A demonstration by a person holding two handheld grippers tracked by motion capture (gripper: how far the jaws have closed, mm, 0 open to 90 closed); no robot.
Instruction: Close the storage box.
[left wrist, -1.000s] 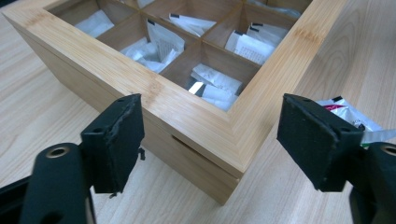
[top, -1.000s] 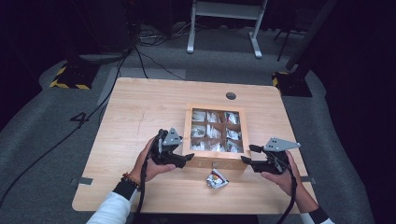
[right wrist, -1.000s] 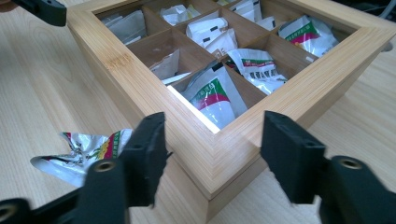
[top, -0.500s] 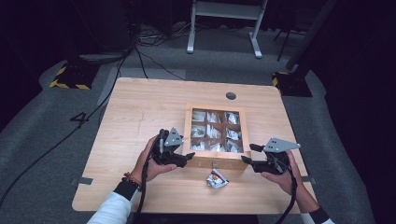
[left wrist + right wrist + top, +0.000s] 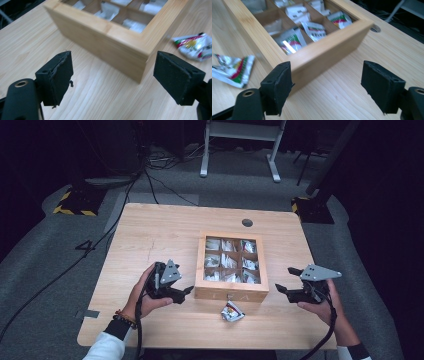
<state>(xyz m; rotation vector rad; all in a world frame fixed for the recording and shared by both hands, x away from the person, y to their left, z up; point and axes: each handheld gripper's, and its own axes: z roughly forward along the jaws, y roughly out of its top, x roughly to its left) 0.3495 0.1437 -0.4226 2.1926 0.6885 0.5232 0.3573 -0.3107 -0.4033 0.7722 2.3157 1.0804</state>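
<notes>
Since the earlier frame you have drawn both grippers back from the wooden box (image 5: 231, 293). Your left gripper (image 5: 187, 290), its jaws just opened wide and empty, sits just left of the box's near corner. The box rests mid-table, a loose packet (image 5: 232, 311) before it. Your right gripper (image 5: 278, 289), likewise just opened, holds nothing.

Ahead of my left gripper (image 5: 186, 291) the box (image 5: 105, 37) stands on the table (image 5: 150, 240), its near corner between the jaws' line. A packet (image 5: 193, 46) lies beyond the right jaw. My right gripper (image 5: 281, 290) faces the box's opposite corner.
</notes>
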